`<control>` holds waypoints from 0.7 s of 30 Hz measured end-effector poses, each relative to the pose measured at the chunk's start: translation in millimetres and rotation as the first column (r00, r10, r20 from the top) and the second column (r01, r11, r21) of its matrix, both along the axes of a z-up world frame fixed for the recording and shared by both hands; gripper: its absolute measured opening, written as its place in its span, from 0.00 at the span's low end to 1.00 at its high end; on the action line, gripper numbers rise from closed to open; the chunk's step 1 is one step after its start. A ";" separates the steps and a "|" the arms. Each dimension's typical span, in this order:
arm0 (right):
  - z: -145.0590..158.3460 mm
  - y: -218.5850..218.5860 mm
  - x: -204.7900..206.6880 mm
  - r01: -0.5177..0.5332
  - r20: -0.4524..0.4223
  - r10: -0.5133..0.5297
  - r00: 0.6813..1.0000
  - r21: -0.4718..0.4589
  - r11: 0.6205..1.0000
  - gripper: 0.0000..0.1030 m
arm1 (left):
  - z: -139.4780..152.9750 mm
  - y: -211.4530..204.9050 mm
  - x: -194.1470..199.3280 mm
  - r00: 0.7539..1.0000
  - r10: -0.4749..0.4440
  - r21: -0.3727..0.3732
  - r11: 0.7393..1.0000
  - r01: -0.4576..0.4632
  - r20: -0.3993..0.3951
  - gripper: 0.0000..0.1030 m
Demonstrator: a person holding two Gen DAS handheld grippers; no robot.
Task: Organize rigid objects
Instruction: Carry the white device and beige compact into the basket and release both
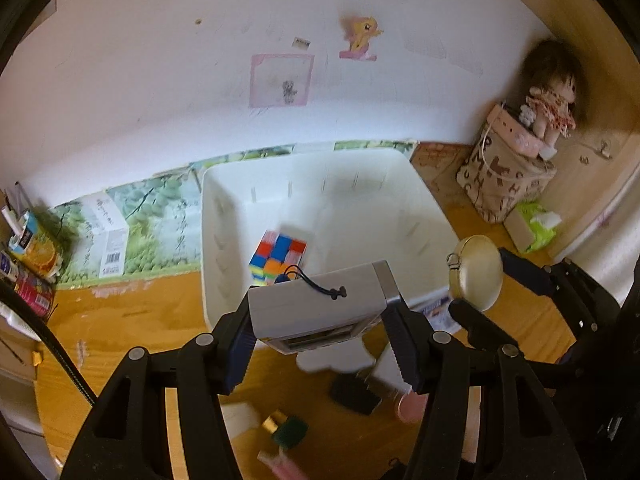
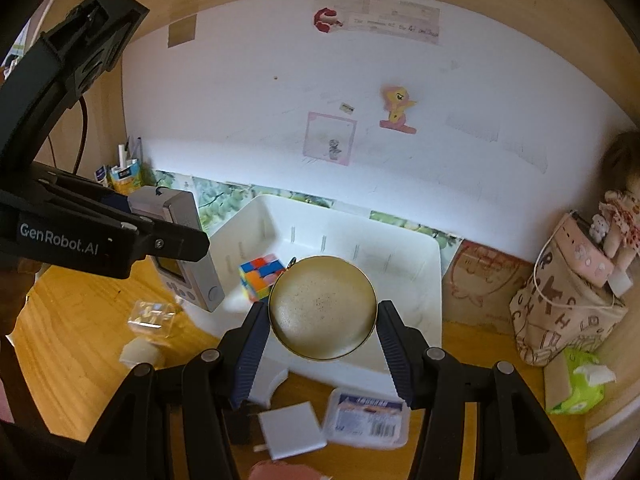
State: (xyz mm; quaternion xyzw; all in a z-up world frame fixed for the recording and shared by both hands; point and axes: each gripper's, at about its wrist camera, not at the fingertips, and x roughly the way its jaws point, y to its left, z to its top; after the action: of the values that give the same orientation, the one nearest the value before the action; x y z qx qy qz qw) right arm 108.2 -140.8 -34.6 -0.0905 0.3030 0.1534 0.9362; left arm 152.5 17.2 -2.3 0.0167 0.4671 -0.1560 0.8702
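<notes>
My left gripper (image 1: pixel 320 320) is shut on a silver-grey handheld device (image 1: pixel 304 304) with a dark wrist cord, held above the near rim of a white bin (image 1: pixel 208 200). A multicoloured puzzle cube (image 1: pixel 276 256) lies inside the bin. To the right, my right gripper (image 1: pixel 490 286) is shut on a round gold tin (image 1: pixel 476 272). In the right wrist view the gold tin (image 2: pixel 323 304) sits between the right gripper's (image 2: pixel 323 322) blue pads over the bin (image 2: pixel 436 280), the cube (image 2: pixel 258 276) lies behind it, and the left gripper (image 2: pixel 160 220) holds the device (image 2: pixel 192 264) at the left.
On the wooden desk near me lie a white square pad (image 2: pixel 290 430), a lidded plastic box with a barcode (image 2: pixel 366 420), a clear plastic case (image 2: pixel 152 318), a black item (image 1: pixel 354 394) and small bottles (image 1: pixel 286 428). A patterned bag (image 2: pixel 560 312) with a doll (image 1: pixel 554 100) stands at the right.
</notes>
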 end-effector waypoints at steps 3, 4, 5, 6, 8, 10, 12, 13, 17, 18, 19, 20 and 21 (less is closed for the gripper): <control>-2.8 -6.6 10.8 0.016 0.022 -0.017 1.000 0.005 1.000 0.54 | -1.3 -5.4 7.3 1.000 -0.004 -0.043 0.999 0.005 0.027 0.61; -4.2 -9.1 14.1 0.021 0.024 -0.022 0.999 0.010 1.000 0.54 | -1.7 -6.7 8.9 0.999 -0.006 -0.051 0.999 0.008 0.033 0.61; -6.2 -11.5 17.7 0.024 0.023 -0.024 0.999 0.014 1.000 0.54 | -2.5 -8.1 10.6 0.999 -0.007 -0.062 0.998 0.010 0.041 0.61; -8.5 -13.9 20.9 0.026 0.023 -0.026 0.999 0.017 1.000 0.54 | -3.9 -10.2 12.3 0.998 -0.011 -0.076 0.997 0.015 0.054 0.61; -13.4 -17.8 26.4 0.029 0.027 -0.029 0.999 0.019 0.999 0.54 | -5.9 -13.8 14.7 0.997 -0.018 -0.094 0.995 0.025 0.074 0.61; -18.2 -20.7 30.7 0.026 0.031 -0.027 0.999 0.025 0.999 0.54 | -7.6 -17.5 16.9 0.996 -0.024 -0.107 0.994 0.034 0.091 0.61; -23.4 -23.7 34.6 0.020 0.028 -0.021 0.999 0.038 0.999 0.54 | -10.5 -20.6 19.3 0.994 -0.031 -0.123 0.991 0.044 0.109 0.61; -25.8 -24.7 36.9 0.016 0.025 -0.017 1.000 0.043 0.999 0.54 | -12.2 -22.1 20.9 0.993 -0.032 -0.138 0.989 0.048 0.116 0.61; -36.0 -26.8 45.5 0.005 0.012 -0.006 1.000 0.051 0.999 0.54 | -19.9 -26.2 29.8 0.994 -0.012 -0.167 0.986 0.030 0.106 0.61; -38.5 -27.2 47.5 0.003 0.006 -0.003 1.000 0.056 0.998 0.54 | -22.5 -27.7 33.2 0.995 -0.003 -0.166 0.986 0.020 0.101 0.61; -41.5 -28.2 50.0 0.000 -0.002 0.000 1.000 0.062 0.998 0.54 | -23.7 -27.8 34.2 0.995 0.003 -0.167 0.986 0.014 0.103 0.61; -43.1 -28.6 51.7 -0.001 -0.005 0.001 1.000 0.064 0.998 0.54 | -24.8 -27.9 35.9 0.995 0.008 -0.172 0.985 0.010 0.104 0.60; -44.7 -29.6 53.7 -0.001 -0.011 0.002 1.000 0.067 0.998 0.54 | -24.6 -27.8 38.0 0.994 0.012 -0.183 0.983 0.009 0.109 0.60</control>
State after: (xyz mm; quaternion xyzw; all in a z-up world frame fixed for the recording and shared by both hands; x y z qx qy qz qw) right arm 161.9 -170.4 -79.4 -0.0585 0.3028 0.1648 0.9369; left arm 190.5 -10.6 -26.9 -0.0552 0.4024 -0.1964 0.8925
